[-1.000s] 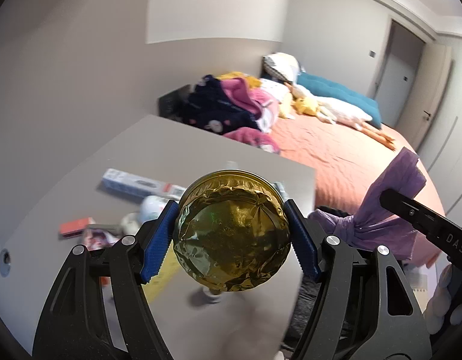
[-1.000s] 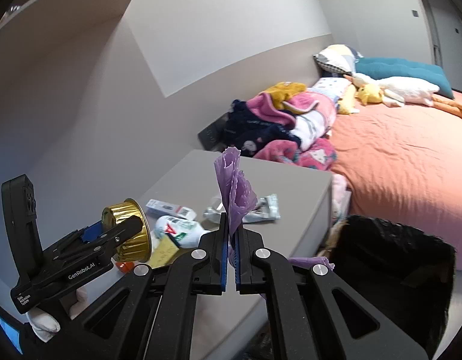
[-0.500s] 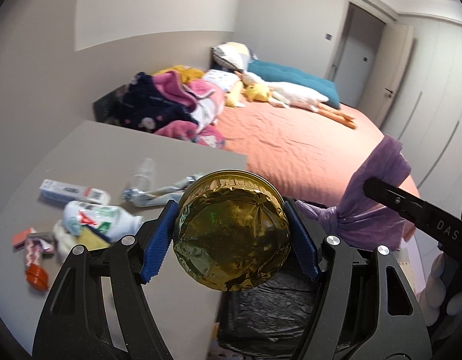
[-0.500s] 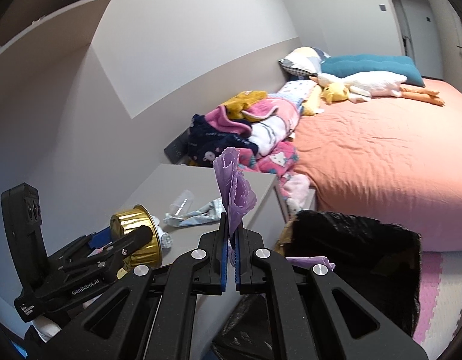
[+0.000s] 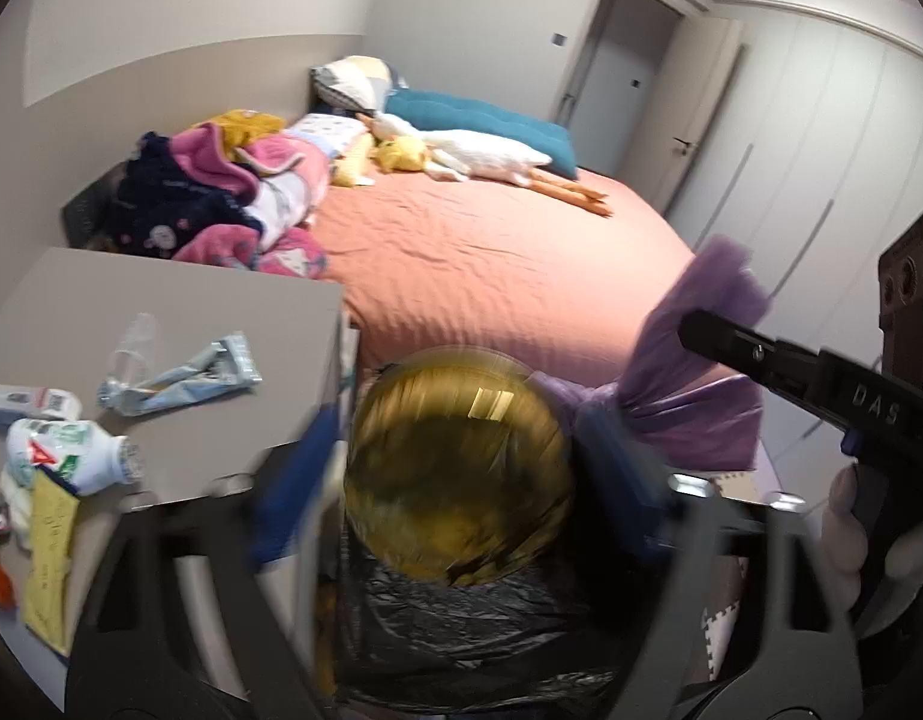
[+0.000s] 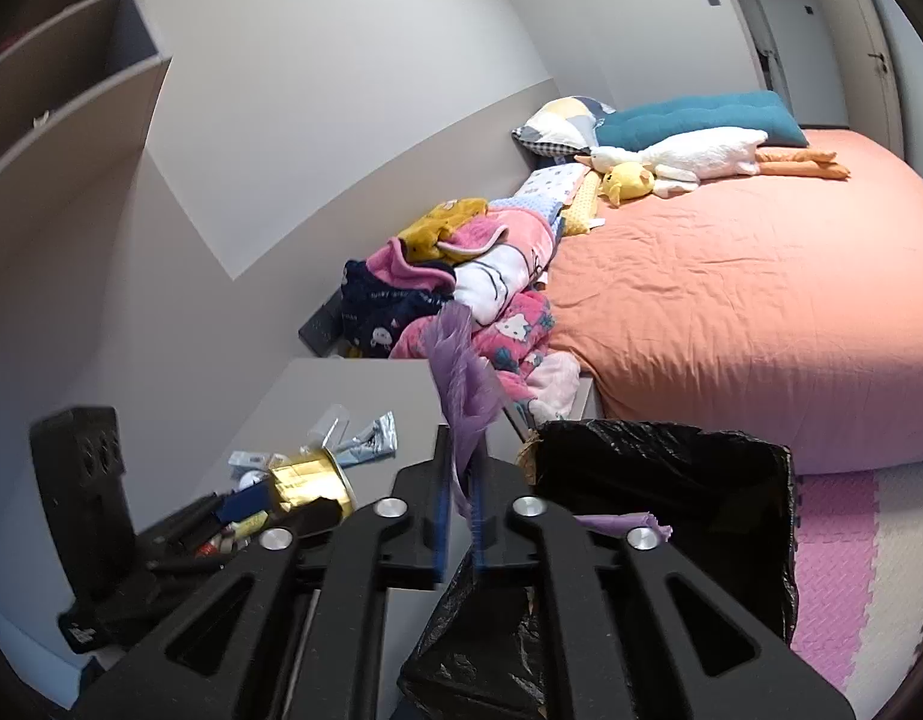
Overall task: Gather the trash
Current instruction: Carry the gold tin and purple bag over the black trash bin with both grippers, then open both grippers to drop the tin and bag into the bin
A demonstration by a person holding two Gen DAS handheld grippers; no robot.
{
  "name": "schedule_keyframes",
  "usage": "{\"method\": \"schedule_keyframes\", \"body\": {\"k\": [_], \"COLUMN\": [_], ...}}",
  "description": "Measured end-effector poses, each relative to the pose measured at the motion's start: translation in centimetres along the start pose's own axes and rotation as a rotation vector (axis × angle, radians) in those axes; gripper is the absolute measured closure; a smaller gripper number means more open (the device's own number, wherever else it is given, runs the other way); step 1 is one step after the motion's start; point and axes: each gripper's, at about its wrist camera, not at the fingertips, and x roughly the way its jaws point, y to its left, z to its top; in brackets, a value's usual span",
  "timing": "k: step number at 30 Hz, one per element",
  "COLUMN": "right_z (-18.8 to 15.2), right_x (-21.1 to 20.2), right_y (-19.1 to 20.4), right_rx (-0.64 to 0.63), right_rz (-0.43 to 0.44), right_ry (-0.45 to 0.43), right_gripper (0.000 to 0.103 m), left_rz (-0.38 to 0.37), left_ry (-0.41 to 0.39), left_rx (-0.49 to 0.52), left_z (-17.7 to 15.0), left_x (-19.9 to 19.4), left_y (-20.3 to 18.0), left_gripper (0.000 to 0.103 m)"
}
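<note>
My left gripper [image 5: 461, 468] is shut on a gold foil cup [image 5: 458, 462], held above the black-lined trash bin [image 5: 461, 630]. The cup also shows in the right wrist view [image 6: 308, 480], beside the grey table [image 6: 365, 384]. My right gripper [image 6: 459, 498] is shut on the knotted neck of a purple plastic bag [image 6: 461, 372], next to the bin [image 6: 665, 480]. In the left wrist view the purple bag [image 5: 695, 384] hangs to the right of the cup. A white bottle [image 5: 59, 456], a silver wrapper [image 5: 179, 372] and other litter lie on the table [image 5: 161, 294].
An orange bed [image 5: 497, 264] with a heap of clothes [image 5: 221, 198], pillows and plush toys stands behind the table and bin. Pink and white foam floor mats [image 6: 851, 546] lie to the right of the bin. Wall shelves [image 6: 59, 90] are at the upper left.
Both grippers have swung right, off the table and over the bin, each still holding its item. The left view is now blurred by motion.
</note>
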Motion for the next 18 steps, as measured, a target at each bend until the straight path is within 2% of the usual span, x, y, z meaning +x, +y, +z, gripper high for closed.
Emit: {"method": "schedule_keyframes", "body": {"k": [1,2,10,18], "right_z": [0.1,0.1,0.5,0.3], "right_x": [-0.3,-0.8,-1.5,-0.9], "right_y": [-0.4,-0.6,-1.3,-0.4], "right_rx": [0.007,0.013,0.002,-0.025], "right_rz": [-0.013,-0.029,-0.047,-0.023], "right_ry": [-0.012,-0.040,-0.059,-0.039], "right_gripper": [0.047,0.041,0.041,0.041], "left_rz": [-0.019,-0.029,-0.040,-0.018], "left_ry": [-0.001,0.005,0.032,0.031], "left_rx": [0.010,0.021,0.031,-0.010], "left_z": [0.0,0.0,0.2,-0.3], "left_x": [0.2,0.4,1.3,0.9], "left_y": [-0.4,-0.9,-2.1,-0.4], "left_gripper": [0.006,0.006,0.006,0.006]}}
